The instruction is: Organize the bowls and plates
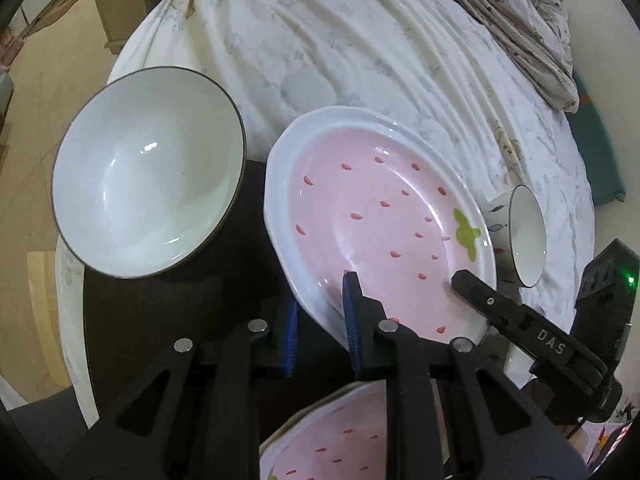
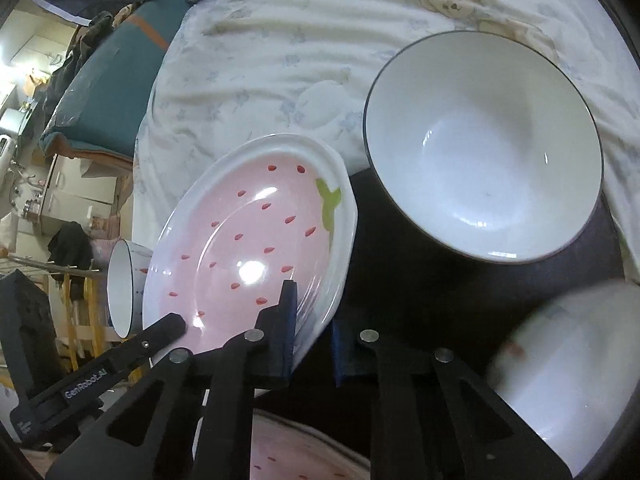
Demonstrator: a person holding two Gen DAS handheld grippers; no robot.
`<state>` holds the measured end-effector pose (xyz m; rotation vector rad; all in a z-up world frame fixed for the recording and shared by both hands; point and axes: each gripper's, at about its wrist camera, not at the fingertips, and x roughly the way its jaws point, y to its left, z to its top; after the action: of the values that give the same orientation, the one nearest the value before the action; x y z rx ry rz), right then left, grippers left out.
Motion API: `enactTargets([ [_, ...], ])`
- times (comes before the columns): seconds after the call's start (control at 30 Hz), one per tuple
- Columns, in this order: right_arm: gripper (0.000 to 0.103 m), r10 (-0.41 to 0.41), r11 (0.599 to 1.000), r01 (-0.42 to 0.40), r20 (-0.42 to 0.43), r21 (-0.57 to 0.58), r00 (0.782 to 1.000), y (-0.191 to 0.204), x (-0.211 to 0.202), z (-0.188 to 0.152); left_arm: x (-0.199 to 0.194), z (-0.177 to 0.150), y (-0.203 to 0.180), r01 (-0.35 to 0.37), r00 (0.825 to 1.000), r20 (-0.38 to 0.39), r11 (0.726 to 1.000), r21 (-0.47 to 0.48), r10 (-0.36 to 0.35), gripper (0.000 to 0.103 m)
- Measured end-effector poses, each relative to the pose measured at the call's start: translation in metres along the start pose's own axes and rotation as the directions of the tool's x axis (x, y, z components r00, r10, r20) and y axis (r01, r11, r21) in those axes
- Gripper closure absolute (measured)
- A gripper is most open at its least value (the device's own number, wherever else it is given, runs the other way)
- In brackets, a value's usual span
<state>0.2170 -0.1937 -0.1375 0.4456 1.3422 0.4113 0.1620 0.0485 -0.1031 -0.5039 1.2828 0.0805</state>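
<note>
Behind everything lies a wrinkled white bedsheet [image 1: 360, 48], with a dark tray [image 1: 168, 312] on it. You hold the glazed pink ceramic plate with red seeds [image 1: 380, 216] tilted above the tray, both grippers clamped narrowly on its white rim: left gripper [image 1: 320, 320], right gripper [image 2: 312, 340]. It is stiff, slippery and breakable, so keep both rim grips. Below seems to lie a second such plate [image 1: 340, 440].
</note>
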Motion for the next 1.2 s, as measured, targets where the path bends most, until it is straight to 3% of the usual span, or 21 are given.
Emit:
enactTargets([
  [0.57,0.086,0.008,0.998,-0.004,0.059,-0.057,0.998,0.014,-0.044,-0.033,-0.046,-0.037,-0.014,0.031,0.998,0.043,0.996,0.08,-0.035,0.087],
  [0.77,0.086,0.015,0.998,-0.01,0.069,-0.059,0.997,0.013,-0.061,-0.055,-0.055,-0.058,-0.012,0.068,0.997,0.023,0.992,0.11,-0.071,0.086],
  [1.2,0.085,-0.021,0.997,0.025,0.051,-0.078,0.998,0.006,-0.078,-0.12,-0.06,-0.119,0.003,0.075,0.997,-0.042,0.987,0.145,-0.07,0.086],
])
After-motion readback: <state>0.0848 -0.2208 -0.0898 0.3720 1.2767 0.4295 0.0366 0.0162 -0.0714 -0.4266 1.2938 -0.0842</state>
